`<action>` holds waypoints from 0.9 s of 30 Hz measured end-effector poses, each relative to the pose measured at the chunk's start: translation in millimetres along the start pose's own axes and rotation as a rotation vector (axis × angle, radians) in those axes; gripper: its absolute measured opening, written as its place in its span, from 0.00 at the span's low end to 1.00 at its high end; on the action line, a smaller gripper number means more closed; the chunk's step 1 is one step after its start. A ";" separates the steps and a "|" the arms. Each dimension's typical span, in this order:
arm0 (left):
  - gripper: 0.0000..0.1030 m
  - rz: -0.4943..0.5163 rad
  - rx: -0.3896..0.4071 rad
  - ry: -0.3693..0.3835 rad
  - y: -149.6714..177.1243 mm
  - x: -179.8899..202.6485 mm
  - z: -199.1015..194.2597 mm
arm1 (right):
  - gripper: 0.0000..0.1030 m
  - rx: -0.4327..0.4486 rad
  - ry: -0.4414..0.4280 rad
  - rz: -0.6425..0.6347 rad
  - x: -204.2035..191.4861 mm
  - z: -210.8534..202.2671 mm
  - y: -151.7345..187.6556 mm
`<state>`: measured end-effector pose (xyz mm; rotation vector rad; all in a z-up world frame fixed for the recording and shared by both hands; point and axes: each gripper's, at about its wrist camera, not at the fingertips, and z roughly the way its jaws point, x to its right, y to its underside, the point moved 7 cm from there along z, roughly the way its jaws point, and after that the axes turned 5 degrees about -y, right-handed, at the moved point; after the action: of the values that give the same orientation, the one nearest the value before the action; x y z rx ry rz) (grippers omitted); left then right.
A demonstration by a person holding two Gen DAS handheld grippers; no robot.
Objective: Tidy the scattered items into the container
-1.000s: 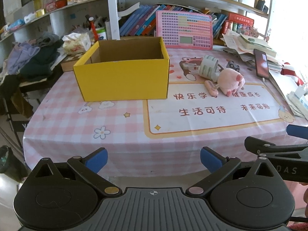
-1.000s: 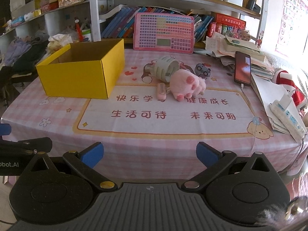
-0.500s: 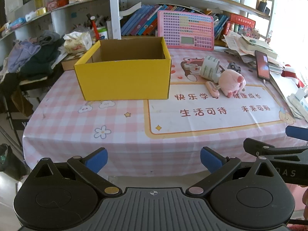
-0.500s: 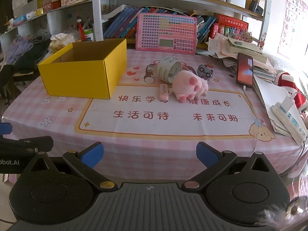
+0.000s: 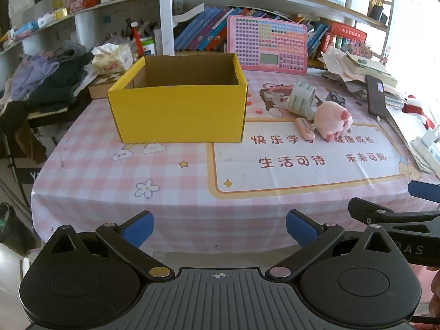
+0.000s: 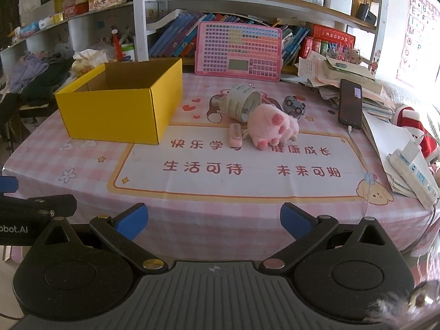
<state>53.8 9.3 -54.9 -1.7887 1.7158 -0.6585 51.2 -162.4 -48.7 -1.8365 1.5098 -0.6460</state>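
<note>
The yellow box (image 5: 178,115) hid its own floor behind the near wall, so its contents could not be made out. Right of it on the worktop (image 5: 110,176), a pale tape roll (image 6: 242,106), a pink plush pig (image 6: 272,128) and a small pink clip-like item (image 6: 235,134) lay bunched together, a grey toy (image 6: 294,106) half hidden behind. The left gripper (image 5: 220,227) and right gripper (image 6: 214,221) hovered at the near edge, fingers spread and empty.
</note>
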 end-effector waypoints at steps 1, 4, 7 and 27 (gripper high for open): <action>1.00 0.000 0.002 0.000 0.2 -0.3 -0.2 | 1.00 0.003 0.000 -0.001 -0.3 -0.1 -0.5; 1.00 -0.001 0.007 0.000 0.2 -1.1 -0.6 | 1.00 0.009 -0.001 -0.001 -0.3 -1.2 -0.7; 1.00 0.003 0.013 -0.012 -0.5 -2.6 -1.0 | 1.00 0.012 -0.001 -0.002 -1.5 -1.7 -1.3; 1.00 0.004 0.007 -0.005 1.2 -8.4 -0.7 | 1.00 0.008 0.003 -0.008 -8.1 -2.3 -1.8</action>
<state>52.0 17.6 -54.9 -1.7808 1.7111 -0.6566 49.0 -154.7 -45.5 -1.8376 1.5000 -0.6576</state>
